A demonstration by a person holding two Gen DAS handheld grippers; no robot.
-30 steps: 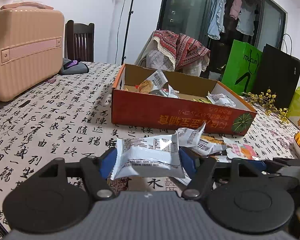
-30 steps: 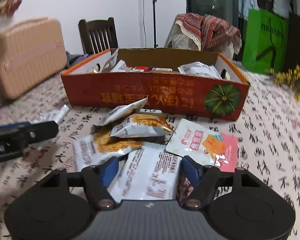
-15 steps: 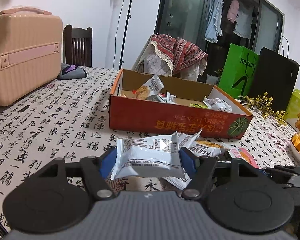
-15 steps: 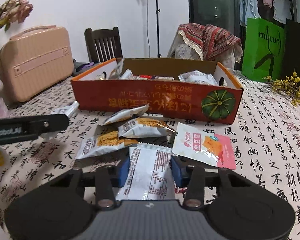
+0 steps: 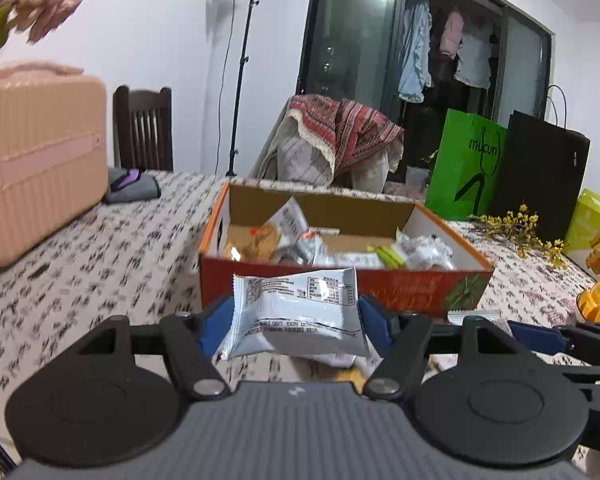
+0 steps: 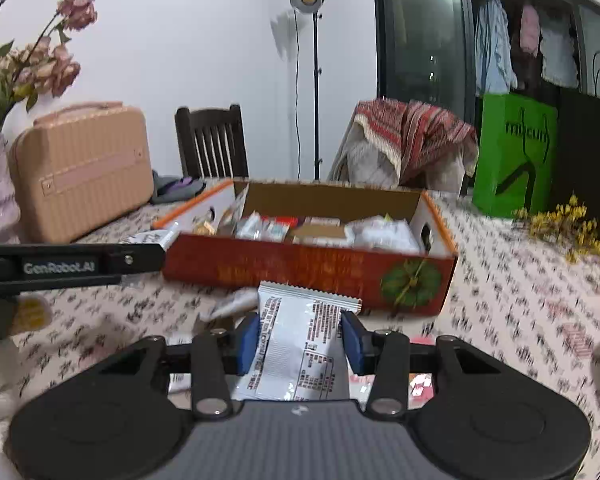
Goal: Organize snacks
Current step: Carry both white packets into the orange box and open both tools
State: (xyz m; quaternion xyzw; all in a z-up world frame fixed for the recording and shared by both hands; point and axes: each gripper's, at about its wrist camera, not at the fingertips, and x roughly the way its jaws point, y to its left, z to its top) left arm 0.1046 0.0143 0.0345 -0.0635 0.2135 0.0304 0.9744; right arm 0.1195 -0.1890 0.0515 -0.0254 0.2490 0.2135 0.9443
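An orange cardboard box point(image 5: 404, 286) point(image 6: 300, 270) with several snack packets inside stands on the patterned tablecloth. My left gripper point(image 5: 296, 314) is shut on a white snack packet point(image 5: 300, 300), held crosswise just in front of the box's near wall. My right gripper point(image 6: 298, 340) is shut on another white snack packet point(image 6: 300, 332), held lengthwise above the table in front of the box. In the right wrist view the left gripper's finger point(image 6: 72, 266) reaches in from the left. The right gripper's blue fingertip point(image 5: 538, 338) shows at the right of the left wrist view.
Loose packets point(image 6: 234, 304) and a pink packet point(image 6: 420, 384) lie on the cloth under the right gripper. A pink suitcase point(image 5: 36, 160) stands at the left, a green bag point(image 5: 468, 168) and yellow flowers point(image 5: 516, 230) at the right, a bowl of orange snacks point(image 5: 596, 304) at the right edge.
The right gripper's jaws closed on the white packet and lifted it off the table. Both grippers rose with their packets and came nearer to the box.
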